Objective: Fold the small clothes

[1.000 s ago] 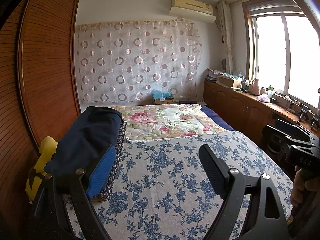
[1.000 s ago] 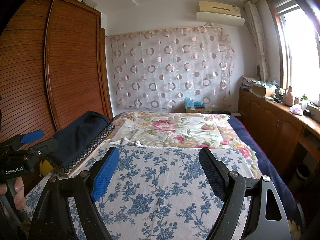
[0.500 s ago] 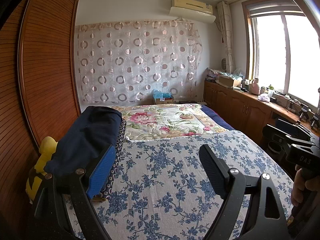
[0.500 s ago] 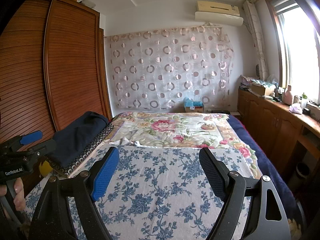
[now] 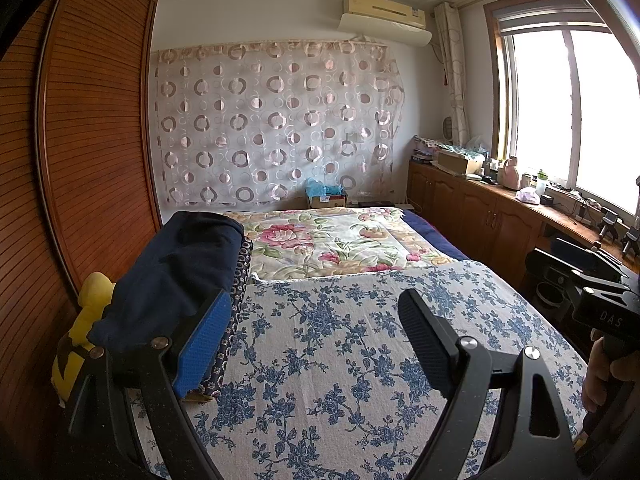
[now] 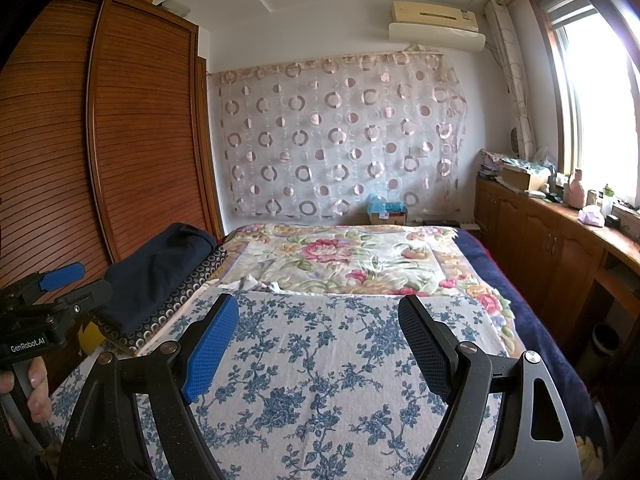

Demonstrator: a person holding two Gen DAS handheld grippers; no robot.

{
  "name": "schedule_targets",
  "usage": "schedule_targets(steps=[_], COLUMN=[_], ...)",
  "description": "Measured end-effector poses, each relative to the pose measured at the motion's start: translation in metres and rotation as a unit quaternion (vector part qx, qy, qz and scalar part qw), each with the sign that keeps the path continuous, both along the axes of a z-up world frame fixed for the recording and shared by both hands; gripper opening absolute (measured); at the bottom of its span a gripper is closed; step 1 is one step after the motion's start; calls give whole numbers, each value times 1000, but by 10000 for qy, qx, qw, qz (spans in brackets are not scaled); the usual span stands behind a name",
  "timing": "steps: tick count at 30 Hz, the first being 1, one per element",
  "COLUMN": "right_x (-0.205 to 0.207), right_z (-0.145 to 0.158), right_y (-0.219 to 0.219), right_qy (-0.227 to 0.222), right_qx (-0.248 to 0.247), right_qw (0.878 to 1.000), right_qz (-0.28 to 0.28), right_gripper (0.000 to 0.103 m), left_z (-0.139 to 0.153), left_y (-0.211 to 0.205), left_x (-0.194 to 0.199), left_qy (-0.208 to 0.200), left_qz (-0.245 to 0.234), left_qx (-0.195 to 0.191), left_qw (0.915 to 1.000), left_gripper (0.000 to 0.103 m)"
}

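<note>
My left gripper [image 5: 315,298] hangs open over a blue-flowered white cloth [image 5: 340,360] spread flat on the bed, with nothing between its fingers. My right gripper [image 6: 318,302] is open too, over the same cloth [image 6: 320,380], and holds nothing. A small crumpled whitish piece of fabric [image 6: 260,285] lies at the cloth's far edge, on the pink-flowered quilt [image 6: 340,256]. A folded dark navy bundle [image 5: 176,272] rests on a ring-patterned cloth [image 5: 240,276] along the bed's left side, just beyond the left gripper's blue pad.
A wooden slatted wardrobe [image 5: 88,140] stands close on the left. A yellow soft toy [image 5: 86,320] sits beside the navy bundle. Low wooden cabinets [image 6: 552,248] with clutter run under the window on the right. A hand [image 6: 36,392] grips the left tool's handle.
</note>
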State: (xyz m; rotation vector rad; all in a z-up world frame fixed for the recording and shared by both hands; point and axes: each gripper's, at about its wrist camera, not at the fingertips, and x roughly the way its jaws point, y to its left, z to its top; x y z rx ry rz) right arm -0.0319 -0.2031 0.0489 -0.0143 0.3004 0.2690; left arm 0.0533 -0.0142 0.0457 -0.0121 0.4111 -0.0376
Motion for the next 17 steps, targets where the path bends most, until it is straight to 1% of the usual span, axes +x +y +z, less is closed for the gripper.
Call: schedule_targets(steps=[17], right_x=[2], right_z=[-1], right_y=[0], right_qy=[7], right_qx=[9], right_qw=[10000], right_qz=[-19], right_gripper=[84], left_z=[-1], left_y=[0], left_x=[0], left_qy=[-5], left_qz=[1], left_qx=[-1], left_qw=[10000], left_gripper=[86])
